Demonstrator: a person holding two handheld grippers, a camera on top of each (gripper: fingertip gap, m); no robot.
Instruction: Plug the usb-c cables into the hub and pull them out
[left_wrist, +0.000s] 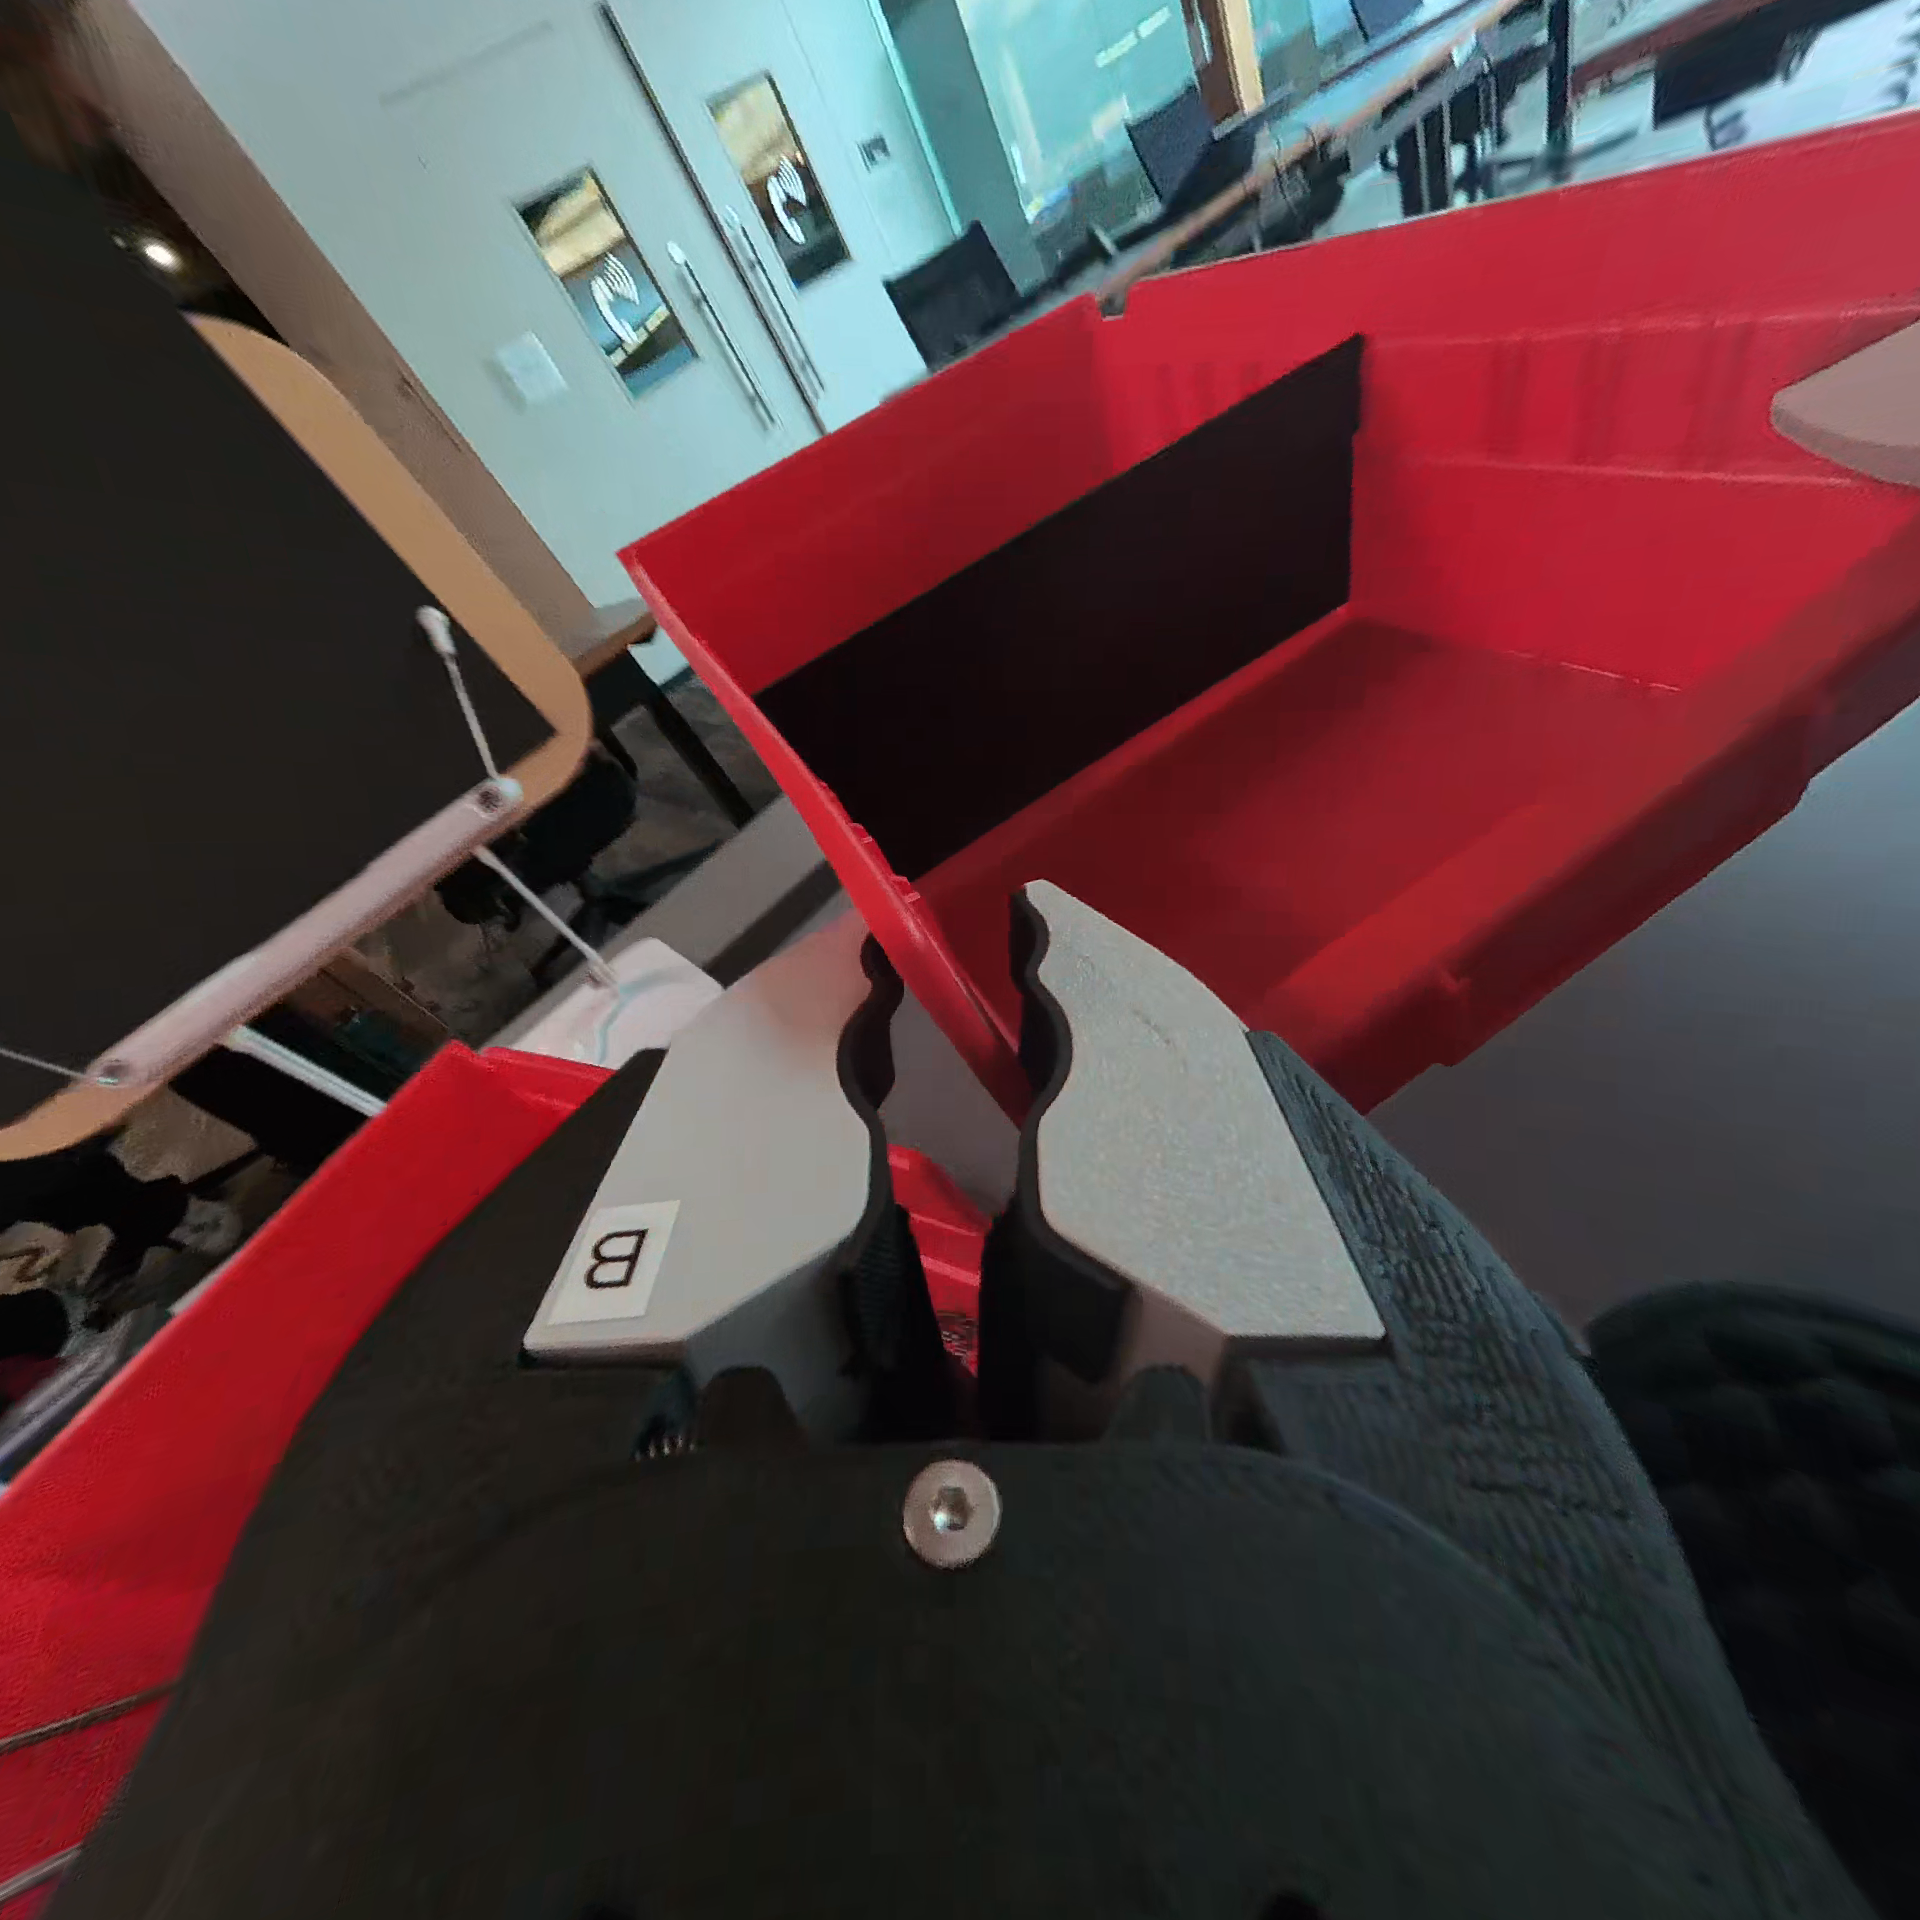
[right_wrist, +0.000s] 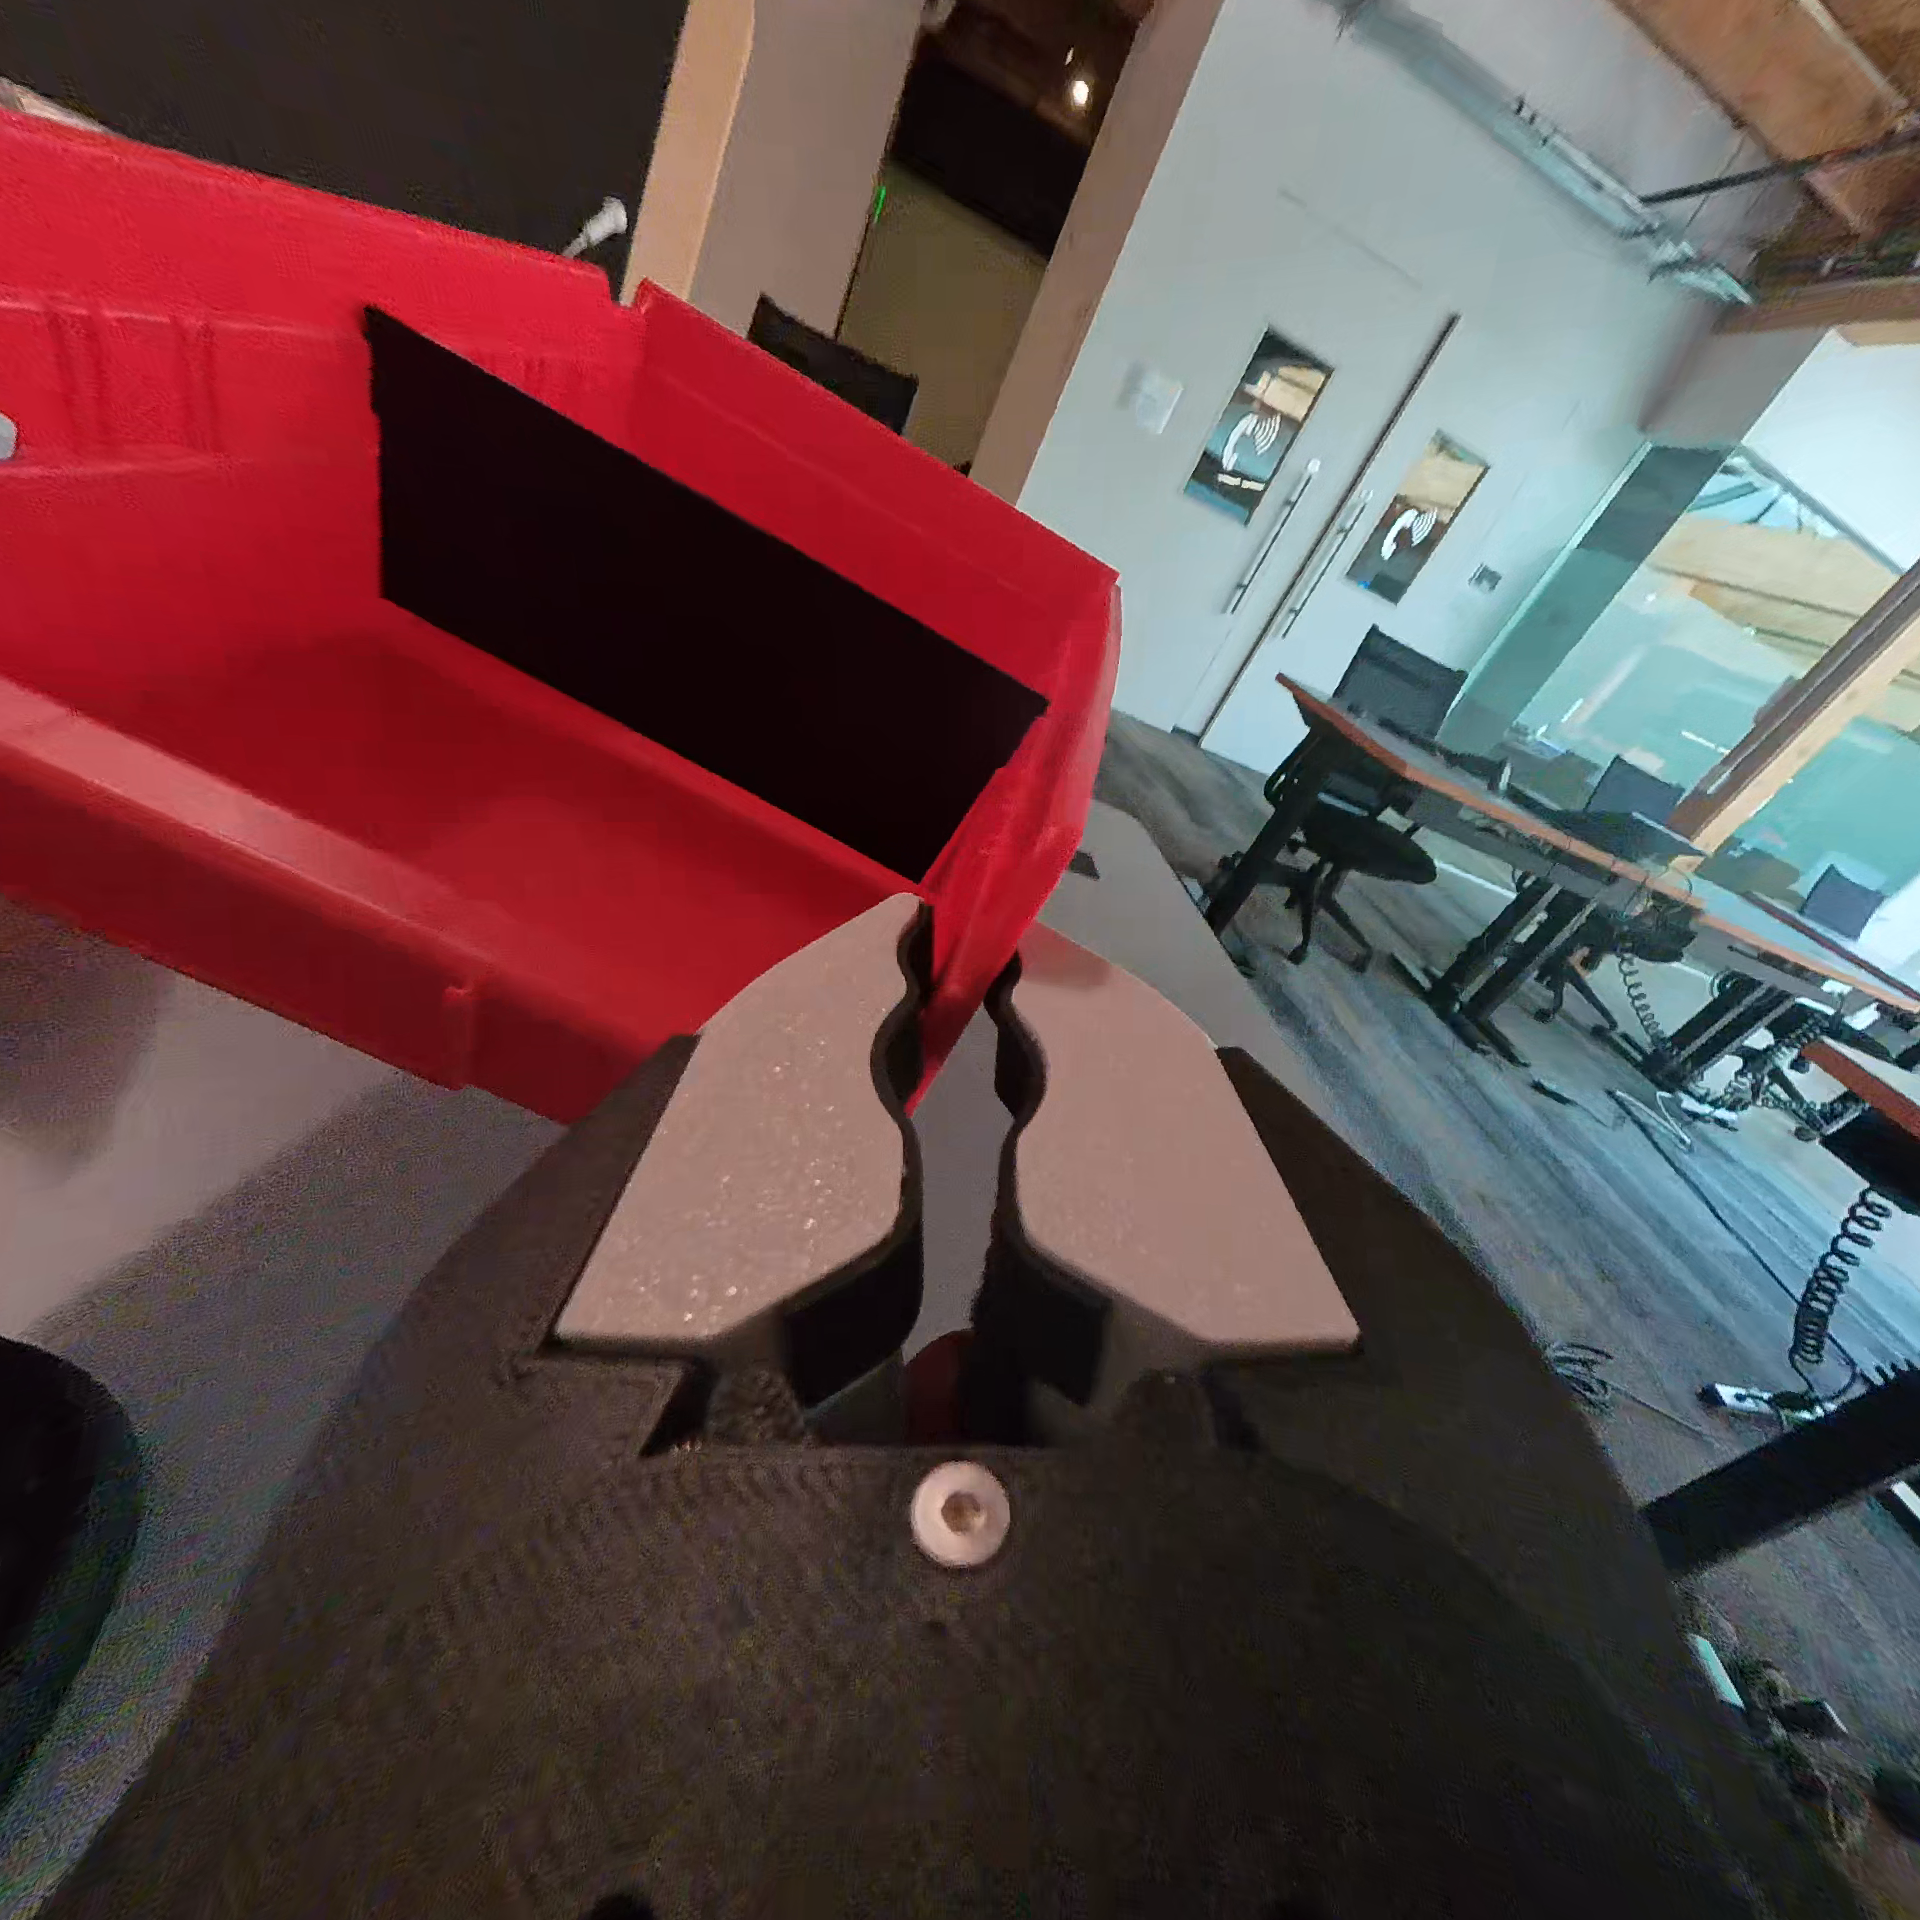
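Observation:
No USB-C cable or hub shows in either view. An empty red plastic bin (left_wrist: 1403, 831) with a black panel (left_wrist: 1091, 623) on its far inner wall fills the left wrist view. My left gripper (left_wrist: 956, 977) is shut on the bin's left side wall, which runs between its grey fingers. In the right wrist view my right gripper (right_wrist: 961, 940) is shut on the right side wall of the same bin (right_wrist: 416, 790). A grey fingertip (left_wrist: 1849, 426) of the right gripper shows at the bin's far side in the left wrist view.
A second red bin (left_wrist: 260, 1299) lies under and left of my left gripper, with a white object (left_wrist: 644, 997) beyond it. The bin is over a dark grey tabletop (right_wrist: 208, 1195). Office desks and chairs (right_wrist: 1507, 831) stand off to the right.

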